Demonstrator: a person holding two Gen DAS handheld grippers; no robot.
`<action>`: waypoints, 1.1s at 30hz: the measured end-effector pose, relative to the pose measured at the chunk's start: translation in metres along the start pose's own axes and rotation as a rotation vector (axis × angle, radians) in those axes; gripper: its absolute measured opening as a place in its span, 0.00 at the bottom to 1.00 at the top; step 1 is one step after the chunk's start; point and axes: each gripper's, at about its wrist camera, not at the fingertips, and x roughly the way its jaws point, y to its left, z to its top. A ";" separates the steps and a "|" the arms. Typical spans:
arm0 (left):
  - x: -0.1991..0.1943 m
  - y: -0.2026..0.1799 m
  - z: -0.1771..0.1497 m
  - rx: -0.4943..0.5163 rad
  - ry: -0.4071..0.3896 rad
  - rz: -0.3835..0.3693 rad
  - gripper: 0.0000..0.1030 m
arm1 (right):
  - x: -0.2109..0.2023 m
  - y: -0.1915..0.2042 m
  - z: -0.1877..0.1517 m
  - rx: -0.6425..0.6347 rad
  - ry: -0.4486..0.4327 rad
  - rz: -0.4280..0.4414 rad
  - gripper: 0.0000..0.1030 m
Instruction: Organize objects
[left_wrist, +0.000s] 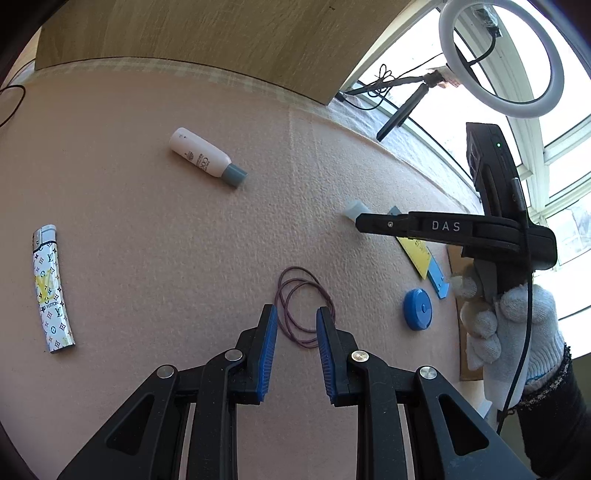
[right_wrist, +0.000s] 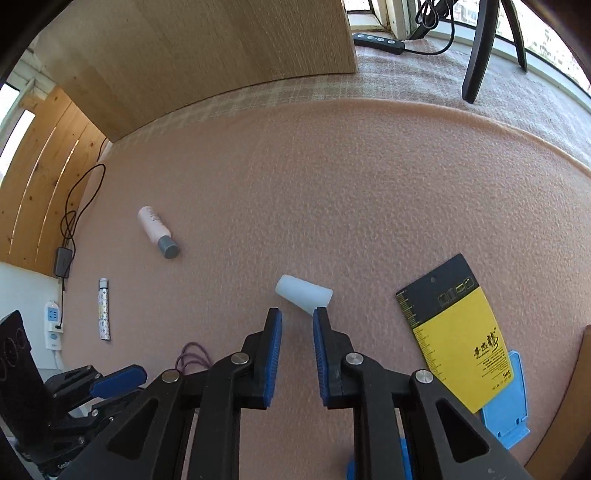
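Observation:
On the pink foam mat, my left gripper (left_wrist: 297, 312) is open just above a loop of purple rubber bands (left_wrist: 295, 268), which lies partly between its blue pads. My right gripper (right_wrist: 297, 314) is also open; a translucent white cap (right_wrist: 304, 293) lies on its side just past the fingertips, close to the right pad. In the left wrist view the right gripper (left_wrist: 360, 223) comes in from the right, its tip covering part of the white cap (left_wrist: 352, 210). A pink bottle (left_wrist: 201, 155) with a grey cap and a patterned lighter (left_wrist: 50, 288) lie further left.
A yellow-and-black card (right_wrist: 454, 332) lies over a blue plastic stand (right_wrist: 509, 406) at the right. A blue round tape measure (left_wrist: 417, 308) sits beside them. A wooden board (right_wrist: 221, 55) stands at the back. A ring light (left_wrist: 500, 55) is by the window, and cables and a power strip (right_wrist: 53, 325) are at the left.

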 end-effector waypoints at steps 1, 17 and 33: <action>0.000 -0.001 -0.001 0.000 -0.003 0.000 0.23 | -0.004 0.000 -0.010 0.005 0.015 0.044 0.15; 0.005 0.000 -0.004 0.003 0.020 0.016 0.24 | -0.012 0.016 0.011 -0.051 -0.144 -0.101 0.40; 0.006 0.005 -0.007 -0.003 0.019 0.019 0.24 | 0.011 0.011 0.001 -0.020 0.016 0.016 0.39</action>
